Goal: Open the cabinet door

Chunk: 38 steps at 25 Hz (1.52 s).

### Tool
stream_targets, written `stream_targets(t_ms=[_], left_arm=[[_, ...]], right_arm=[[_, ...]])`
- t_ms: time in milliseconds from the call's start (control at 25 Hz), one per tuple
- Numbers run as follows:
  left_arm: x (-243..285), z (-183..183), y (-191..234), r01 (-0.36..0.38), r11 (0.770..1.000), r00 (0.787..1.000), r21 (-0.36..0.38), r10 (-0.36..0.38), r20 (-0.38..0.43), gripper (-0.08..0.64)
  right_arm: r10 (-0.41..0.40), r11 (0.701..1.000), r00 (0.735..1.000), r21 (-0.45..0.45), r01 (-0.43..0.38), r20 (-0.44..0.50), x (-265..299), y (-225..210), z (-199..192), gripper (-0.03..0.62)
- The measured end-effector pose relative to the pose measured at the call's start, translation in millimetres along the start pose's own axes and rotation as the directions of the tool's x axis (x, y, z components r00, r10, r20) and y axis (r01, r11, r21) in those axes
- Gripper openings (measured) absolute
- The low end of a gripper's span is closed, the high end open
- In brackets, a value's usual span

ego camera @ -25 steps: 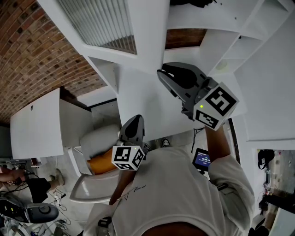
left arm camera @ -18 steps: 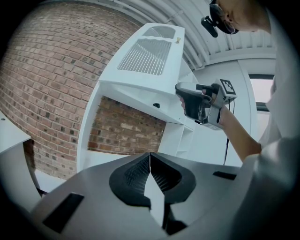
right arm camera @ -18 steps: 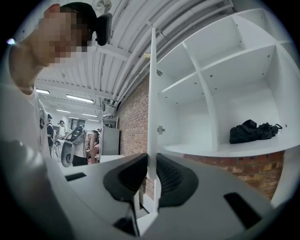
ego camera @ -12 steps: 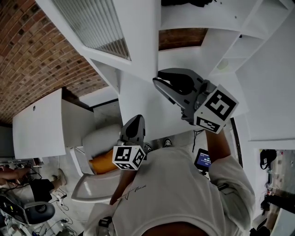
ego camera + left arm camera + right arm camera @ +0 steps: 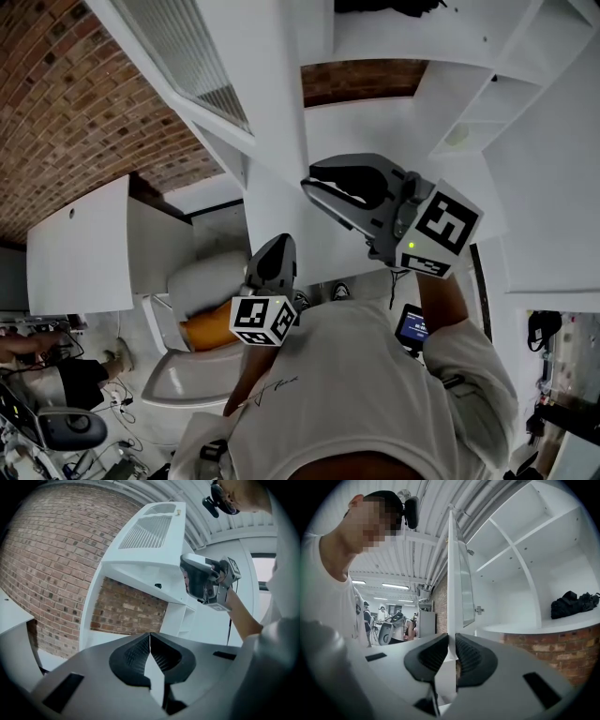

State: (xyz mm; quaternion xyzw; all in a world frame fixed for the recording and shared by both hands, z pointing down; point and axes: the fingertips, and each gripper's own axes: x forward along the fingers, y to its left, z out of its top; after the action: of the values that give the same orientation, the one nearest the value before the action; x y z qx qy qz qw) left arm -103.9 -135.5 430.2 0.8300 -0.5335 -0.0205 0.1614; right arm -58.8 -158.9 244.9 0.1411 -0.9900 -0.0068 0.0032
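Note:
The white cabinet door (image 5: pixel 267 84) with its ribbed glass panel stands swung out from the open cabinet (image 5: pixel 403 112). My right gripper (image 5: pixel 311 187) is shut on the door's free edge. In the right gripper view the door (image 5: pixel 461 573) rises edge-on out of the narrow gap between the pads of that gripper (image 5: pixel 452 651). My left gripper (image 5: pixel 275 246) hangs lower, below the door and apart from it, shut with nothing in it. In the left gripper view its jaws (image 5: pixel 150 645) meet, and the right gripper (image 5: pixel 202 579) is at the door (image 5: pixel 147 541) above.
White shelves (image 5: pixel 525 564) lie bare behind the door, with a black bundle (image 5: pixel 574 603) on one ledge. A brick wall (image 5: pixel 66 103) runs at the left. Below are a white panel (image 5: pixel 80 248) and a white chair with an orange thing (image 5: pixel 211 328). People stand far off (image 5: pixel 382 616).
The door has swung further out, leftward in the head view, and my right gripper has gone left with it. The left gripper has stayed put.

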Motion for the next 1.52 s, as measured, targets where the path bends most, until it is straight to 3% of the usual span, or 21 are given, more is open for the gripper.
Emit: stream_targets(t_ms=[280,680,920,1520], left_arm=[[-2,-1,3,-0.014,1.0,1.0,-0.006,0.014,0.001,0.015],[-3,-1,8,-0.032,0.999,0.999,-0.01,0.032,0.0,0.015],[-3,-1,10,-0.033,0.999,0.999,-0.016,0.033,0.0,0.015],[-7,-1,11,-0.043,0.999,0.999,-0.029,0.043,0.008,0.015]], right_arm=[[0.111,0.994,0.994,0.0,-0.111,0.02,9,20,0,0.055],[0.201,0.98,0.979,-0.005,-0.201,0.037,18,39,1,0.054],[0.21,0.976,0.977,0.039,-0.212,0.043,23,42,0,0.054],[0.28,0.959,0.959,0.021,-0.281,0.047,37,64,2,0.051]])
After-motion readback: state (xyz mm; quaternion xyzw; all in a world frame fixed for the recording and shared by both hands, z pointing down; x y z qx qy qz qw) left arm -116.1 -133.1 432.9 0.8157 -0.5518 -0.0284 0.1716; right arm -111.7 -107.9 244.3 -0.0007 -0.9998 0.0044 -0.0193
